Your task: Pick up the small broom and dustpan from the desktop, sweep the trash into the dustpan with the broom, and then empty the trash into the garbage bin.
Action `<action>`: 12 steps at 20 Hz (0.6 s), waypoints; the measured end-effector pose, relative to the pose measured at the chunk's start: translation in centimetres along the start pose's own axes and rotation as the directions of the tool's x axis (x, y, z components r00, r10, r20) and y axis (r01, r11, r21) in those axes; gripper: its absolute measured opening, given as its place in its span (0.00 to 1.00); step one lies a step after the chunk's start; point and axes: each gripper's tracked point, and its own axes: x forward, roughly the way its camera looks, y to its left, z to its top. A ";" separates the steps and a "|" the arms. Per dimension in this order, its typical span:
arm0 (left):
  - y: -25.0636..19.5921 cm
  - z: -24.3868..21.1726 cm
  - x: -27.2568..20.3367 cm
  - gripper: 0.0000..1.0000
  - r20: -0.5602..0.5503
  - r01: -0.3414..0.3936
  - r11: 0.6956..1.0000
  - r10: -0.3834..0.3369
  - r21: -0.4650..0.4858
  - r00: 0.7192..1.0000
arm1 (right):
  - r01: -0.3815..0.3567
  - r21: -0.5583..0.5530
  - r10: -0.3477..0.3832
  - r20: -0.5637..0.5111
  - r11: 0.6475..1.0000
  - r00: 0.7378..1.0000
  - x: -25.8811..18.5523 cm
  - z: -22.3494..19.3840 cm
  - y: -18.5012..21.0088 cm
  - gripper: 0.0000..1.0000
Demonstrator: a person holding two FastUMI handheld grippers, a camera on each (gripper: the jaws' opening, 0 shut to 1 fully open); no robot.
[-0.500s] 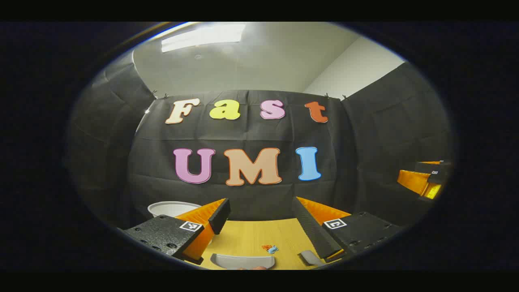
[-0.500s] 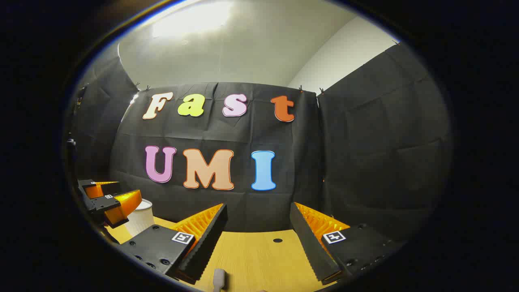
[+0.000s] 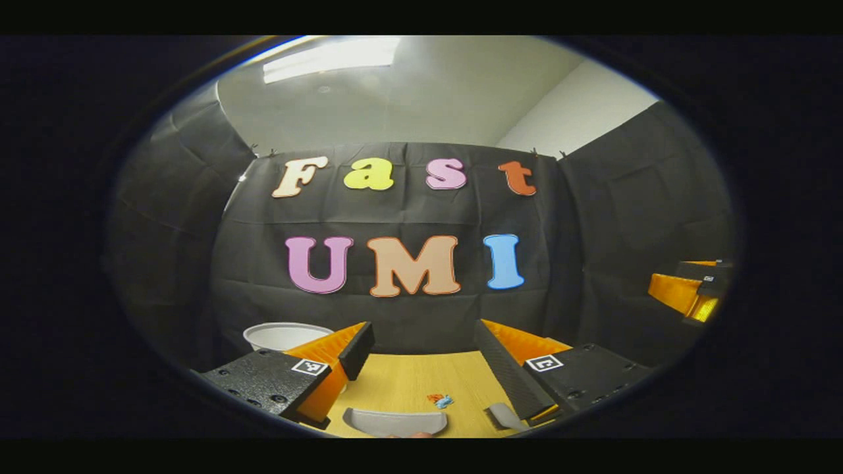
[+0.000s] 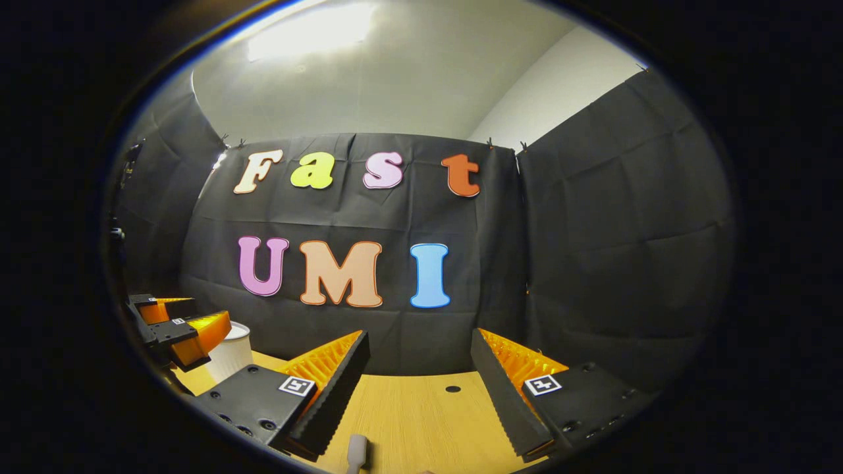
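Observation:
In the left gripper view my left gripper (image 3: 421,339) hangs open above the wooden desktop (image 3: 408,382). Below it lies a grey curved dustpan (image 3: 395,421), with small bits of orange and blue trash (image 3: 439,399) just beyond its rim. A grey piece, probably the broom (image 3: 504,416), lies by the right finger. The white garbage bin (image 3: 286,336) stands at the back left. In the right gripper view my right gripper (image 4: 418,352) is open over the desktop (image 4: 421,415), and a pale handle end (image 4: 356,451) pokes in at the bottom. The left gripper (image 4: 174,329) shows far left beside the bin (image 4: 230,355).
Black cloth walls close the booth behind and on both sides. A small dark hole (image 4: 452,389) sits in the desktop near the back wall. The right gripper (image 3: 688,289) shows at the right edge of the left gripper view.
Both views have tipped slightly, so the desktop and its objects sit a touch higher in frame. Nothing on the desk has moved and both grippers stay open.

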 end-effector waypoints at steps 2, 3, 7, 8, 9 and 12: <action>0.1 -0.1 -0.2 0.93 -0.002 -0.002 1.000 0.002 0.001 1.000 | 0.000 -0.002 0.000 -0.002 1.000 1.000 -0.1 0.0 0.0 0.99; 0.1 -0.1 -0.3 0.93 -0.004 -0.004 1.000 0.004 0.002 1.000 | -0.001 -0.003 0.001 -0.003 1.000 1.000 -0.1 0.0 0.1 0.99; 0.2 -0.4 -0.6 0.93 -0.015 -0.010 1.000 0.010 -0.003 1.000 | -0.008 -0.007 0.008 -0.006 1.000 1.000 -0.5 0.0 0.3 0.99; 0.2 -0.6 -0.8 0.93 -0.019 -0.011 1.000 0.011 -0.003 1.000 | -0.010 -0.006 0.010 -0.006 1.000 1.000 -0.5 0.0 0.3 0.99; 0.3 -0.5 -0.8 0.93 -0.019 -0.013 1.000 0.013 -0.002 1.000 | -0.013 -0.006 0.013 -0.006 1.000 1.000 -0.5 0.1 0.3 0.99; 0.3 -0.5 -1.1 0.93 -0.021 -0.018 1.000 0.018 0.004 1.000 | -0.020 -0.006 0.020 -0.008 1.000 1.000 -0.7 0.0 0.4 0.99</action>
